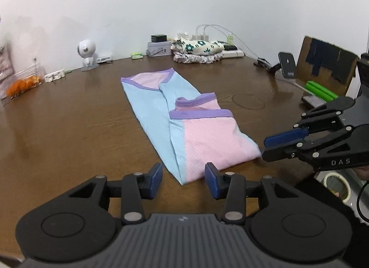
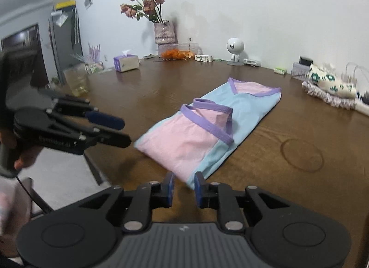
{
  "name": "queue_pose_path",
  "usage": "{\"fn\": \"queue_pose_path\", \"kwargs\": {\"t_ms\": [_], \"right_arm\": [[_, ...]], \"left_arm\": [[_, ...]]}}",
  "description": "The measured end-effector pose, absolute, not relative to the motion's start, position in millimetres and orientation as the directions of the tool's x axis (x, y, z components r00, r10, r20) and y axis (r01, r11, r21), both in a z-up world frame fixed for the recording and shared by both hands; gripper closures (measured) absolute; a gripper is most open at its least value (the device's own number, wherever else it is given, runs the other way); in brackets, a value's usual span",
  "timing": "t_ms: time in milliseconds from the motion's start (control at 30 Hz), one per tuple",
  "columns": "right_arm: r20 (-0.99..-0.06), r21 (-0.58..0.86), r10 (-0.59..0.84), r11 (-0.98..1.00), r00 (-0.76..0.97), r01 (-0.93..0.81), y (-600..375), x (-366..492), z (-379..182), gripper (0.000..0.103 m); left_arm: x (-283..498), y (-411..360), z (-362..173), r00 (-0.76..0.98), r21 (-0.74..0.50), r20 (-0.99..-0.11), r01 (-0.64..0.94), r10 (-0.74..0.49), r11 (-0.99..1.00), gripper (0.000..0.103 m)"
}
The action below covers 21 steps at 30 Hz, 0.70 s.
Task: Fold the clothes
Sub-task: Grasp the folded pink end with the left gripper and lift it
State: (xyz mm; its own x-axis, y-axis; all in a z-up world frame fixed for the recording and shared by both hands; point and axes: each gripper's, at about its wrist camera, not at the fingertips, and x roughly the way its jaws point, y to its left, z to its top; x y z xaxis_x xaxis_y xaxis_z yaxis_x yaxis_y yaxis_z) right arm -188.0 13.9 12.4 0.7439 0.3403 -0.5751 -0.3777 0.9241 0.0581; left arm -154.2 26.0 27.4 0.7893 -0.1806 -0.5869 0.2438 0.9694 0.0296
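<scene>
A pink and light-blue garment [image 1: 184, 127] with purple trim lies folded lengthwise on the brown table [image 1: 69, 129], one purple-edged sleeve turned over on top. In the left wrist view my left gripper [image 1: 183, 177] is open just above the table, with the garment's near corner between its blue pads [image 1: 155, 175]. My right gripper [image 1: 264, 148] reaches in from the right, at the pink edge. In the right wrist view the garment [image 2: 203, 134] runs away from my right gripper [image 2: 185, 182], which is open by a narrow gap at the near corner. My left gripper [image 2: 125, 132] hovers off the table's left side.
A stack of folded floral clothes [image 1: 198, 50] lies at the back by a power strip and cables. A white toy camera [image 1: 86, 53], a tub of orange food [image 2: 177, 52], a tissue box [image 2: 126, 62] and a flower vase [image 2: 164, 33] line the far edge. A phone stand [image 1: 287, 64] and cardboard [image 1: 325, 63] stand at the right.
</scene>
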Motion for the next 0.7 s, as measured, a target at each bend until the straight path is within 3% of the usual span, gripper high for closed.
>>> {"fn": "queue_pose_path", "kwargs": {"t_ms": [167,233,333,567,700], "right_arm": [[-0.585,0.055,0.329,0.928,0.741,-0.369,17,-174,0,0.086],[-0.579,0.074,0.332,0.931,0.744,-0.358,15,-171,-3,0.086],[-0.573,0.133,0.357,0.929,0.738,-0.346,8,-166,-5,0.098],[-0.557,0.203,0.475,0.874,0.681,-0.442,2,-186,1,0.102],[-0.535,0.153,0.498,0.852,0.682,-0.501,3,-216,14,0.101]], "left_arm": [[-140,23,12,0.769,0.057,-0.596,0.328,-0.232,0.943,0.062],[-137,24,8,0.751,0.038,-0.61,0.346,-0.253,0.937,0.082],[-137,28,7,0.734,0.007,-0.624,0.35,-0.269,0.937,0.097],[-169,31,15,0.728,-0.011,-0.621,0.362,-0.29,0.932,0.101],[-198,28,22,0.728,-0.001,-0.616,0.381,-0.301,0.925,0.096]]}}
